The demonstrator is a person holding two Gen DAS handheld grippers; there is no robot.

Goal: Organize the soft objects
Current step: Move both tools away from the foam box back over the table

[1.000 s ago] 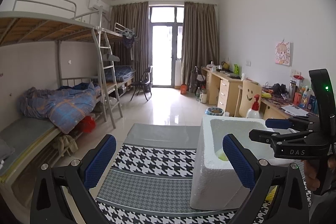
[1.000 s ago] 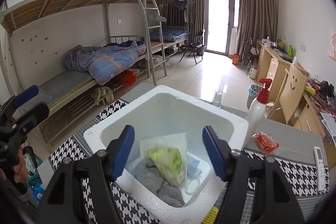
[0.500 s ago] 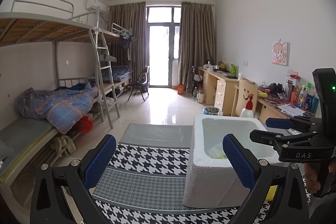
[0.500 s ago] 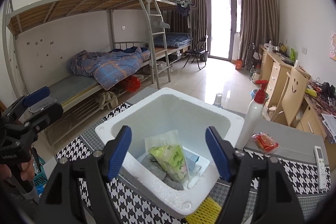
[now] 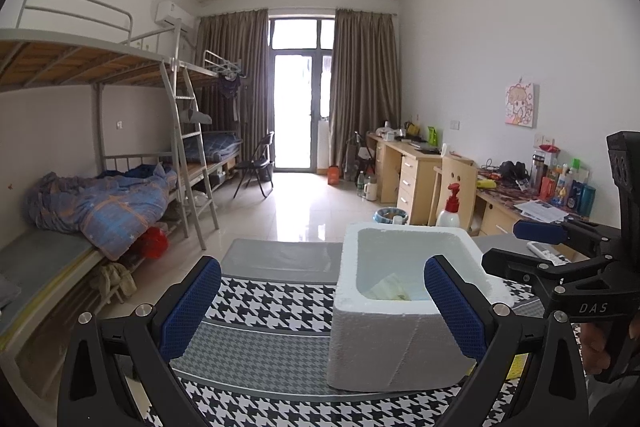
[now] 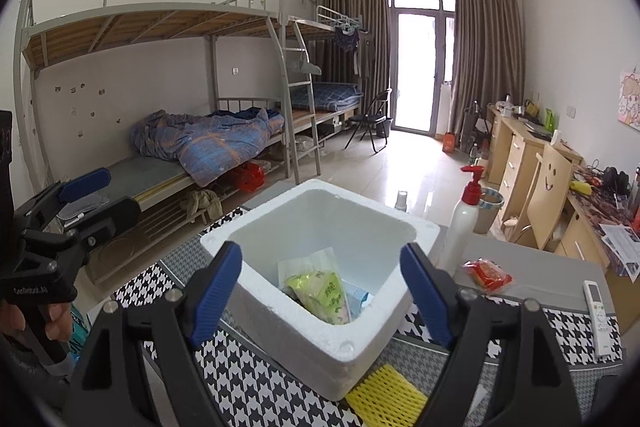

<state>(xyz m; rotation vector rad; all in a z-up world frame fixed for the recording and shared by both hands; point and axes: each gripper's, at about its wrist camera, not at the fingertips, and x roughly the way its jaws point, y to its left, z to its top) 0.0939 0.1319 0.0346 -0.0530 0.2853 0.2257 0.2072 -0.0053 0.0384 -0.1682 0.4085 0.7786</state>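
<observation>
Now, at the lower left of the right wrist view, the left gripper (image 6: 86,195) hangs over the checked cloth (image 6: 248,375) with its jaws spread and nothing between them. At lower centre the right gripper (image 6: 320,291) has its jaws opening, pads clear of the white foam box (image 6: 340,331); a green packet (image 6: 320,293) lies inside the box. A yellow mesh sleeve (image 6: 384,395) sits against the box's near corner. Right of the box stand a pump bottle (image 6: 464,219), a red packet (image 6: 488,273) and a remote (image 6: 598,315).
</observation>
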